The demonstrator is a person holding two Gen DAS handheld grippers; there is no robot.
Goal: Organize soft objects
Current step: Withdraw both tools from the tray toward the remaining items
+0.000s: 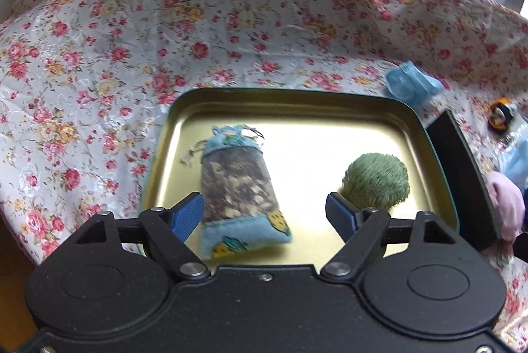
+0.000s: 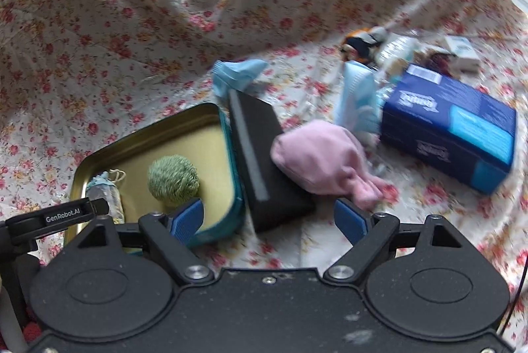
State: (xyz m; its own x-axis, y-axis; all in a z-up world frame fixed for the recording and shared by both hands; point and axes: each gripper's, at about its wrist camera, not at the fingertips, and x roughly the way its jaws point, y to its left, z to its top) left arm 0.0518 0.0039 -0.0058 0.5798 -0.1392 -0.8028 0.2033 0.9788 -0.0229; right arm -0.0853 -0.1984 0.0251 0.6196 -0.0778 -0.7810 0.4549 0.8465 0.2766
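Blue sachet (image 1: 237,188) in gold tin (image 1: 330,98), between spread, released left claw (image 1: 264,217) fingers

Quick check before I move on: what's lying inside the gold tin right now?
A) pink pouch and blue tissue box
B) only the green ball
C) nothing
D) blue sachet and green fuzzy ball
D: the blue sachet and green fuzzy ball both lie on the gold tin floor.
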